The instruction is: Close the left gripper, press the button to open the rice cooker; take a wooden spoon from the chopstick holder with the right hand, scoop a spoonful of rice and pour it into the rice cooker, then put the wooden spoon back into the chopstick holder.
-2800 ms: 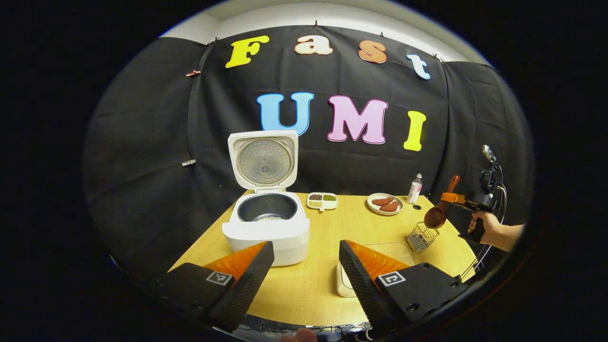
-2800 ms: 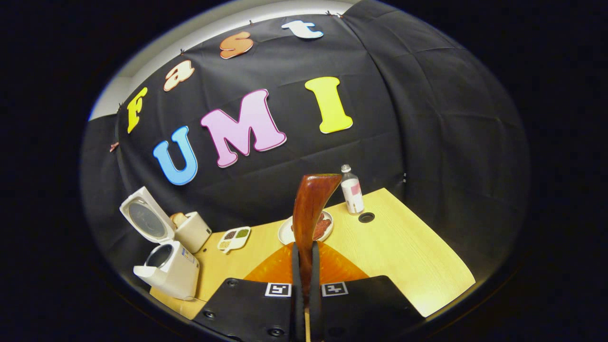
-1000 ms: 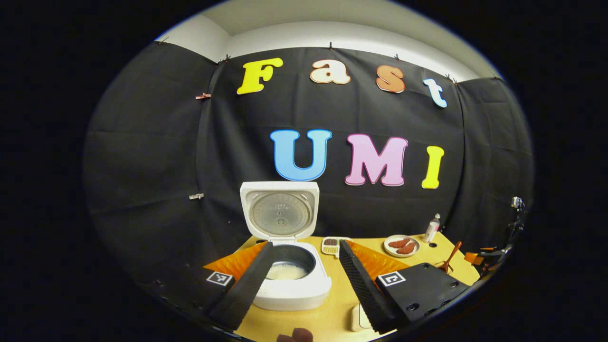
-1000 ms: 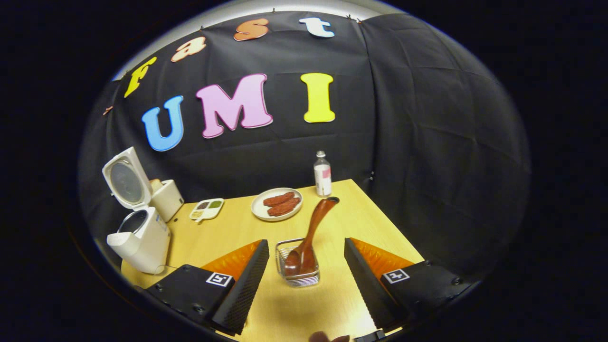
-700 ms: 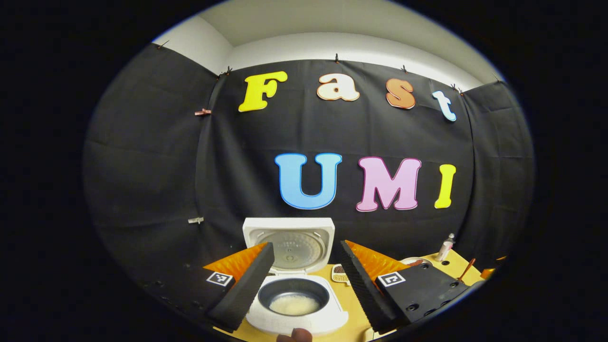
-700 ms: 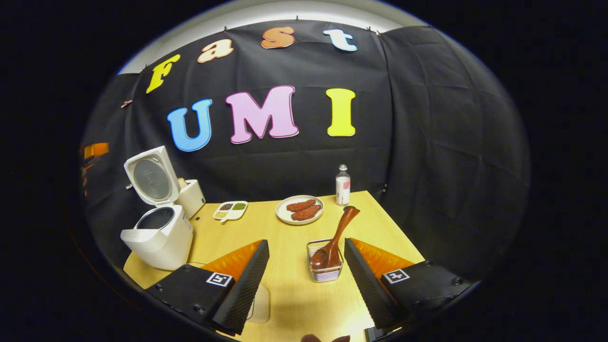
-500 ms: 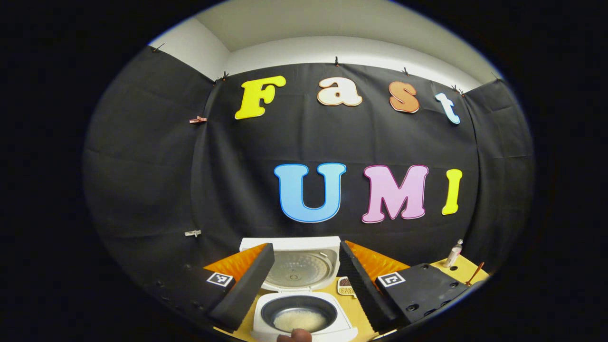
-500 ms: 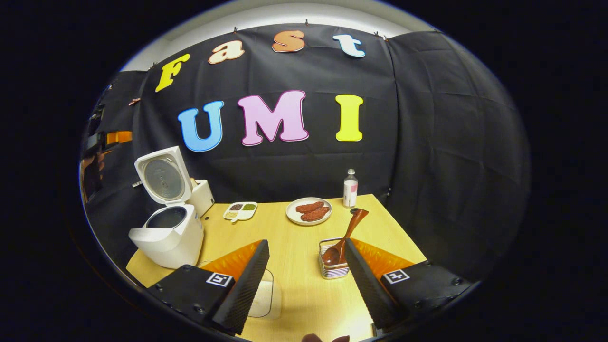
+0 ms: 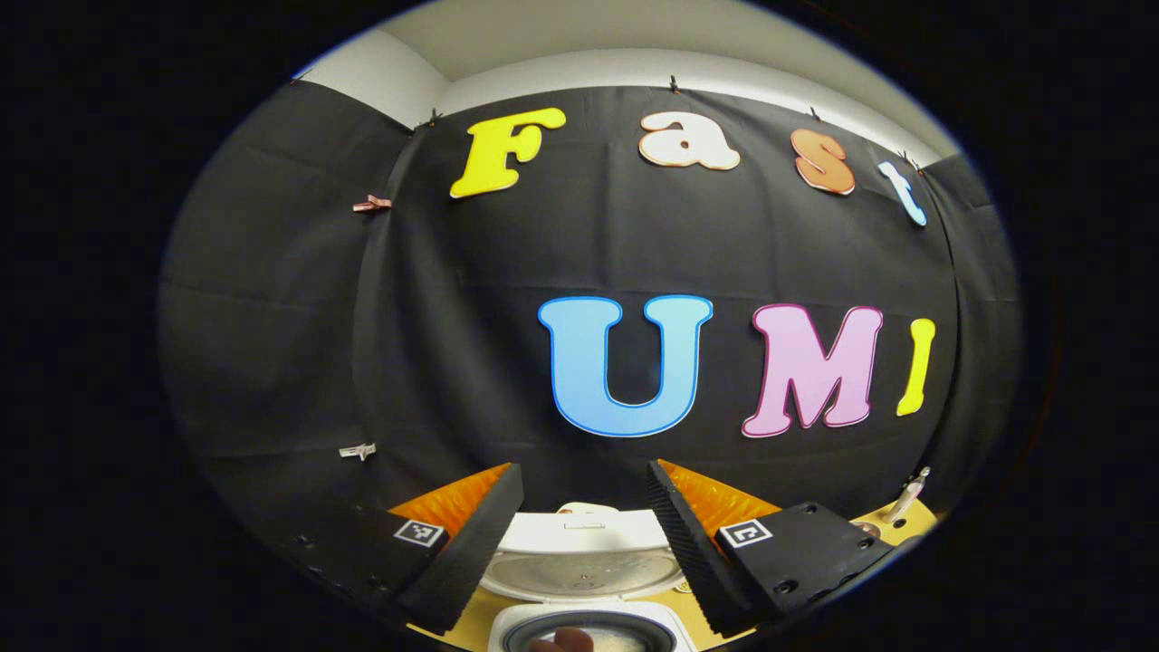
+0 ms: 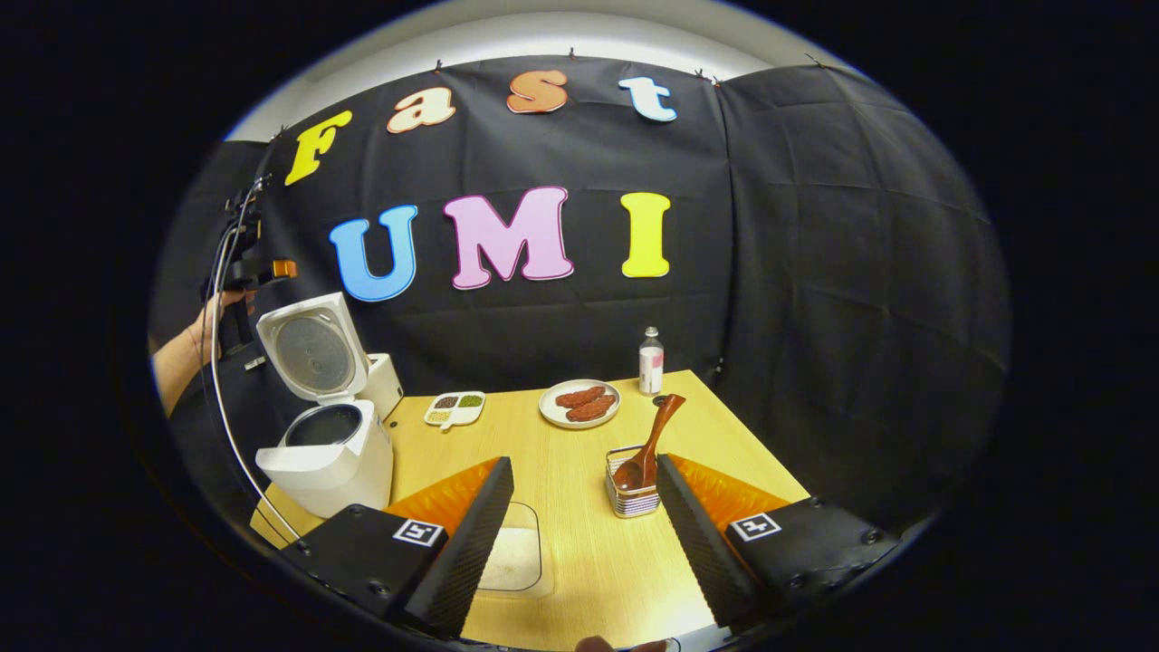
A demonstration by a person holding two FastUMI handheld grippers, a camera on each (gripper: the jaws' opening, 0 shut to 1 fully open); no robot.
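Black cloth hangs behind a light wooden table (image 10: 579,453), with a strip of pale wall above the cloth. No brand or label can be read on anything: the small bottle (image 10: 649,362) at the table's far edge wears a pink and white band too small to make out, and the square black-and-white markers on the gripper bodies carry patterns, not words. In the right gripper view the right gripper (image 10: 584,525) has its fingers spread wide with nothing between them, above the near part of the table. The white rice cooker (image 10: 328,453) stands at the table's left corner with its lid swung up and back, its dark inner pot showing. The wooden spoon (image 10: 647,448) is a glossy reddish brown with a curved handle; it stands bowl-down in the wire chopstick holder (image 10: 632,498), its handle leaning up to the right, just beside the right finger. A shallow pale tray of rice (image 10: 512,560) lies flat near the left finger. Farther back sit a divided dish of beans and grains (image 10: 454,407) and a white plate of reddish meat slices (image 10: 579,403). Beyond the cooker a hand (image 10: 213,317) holds the other gripper up high. In the left gripper view the left gripper (image 9: 584,534) is likewise spread and empty, above the cooker's raised lid.
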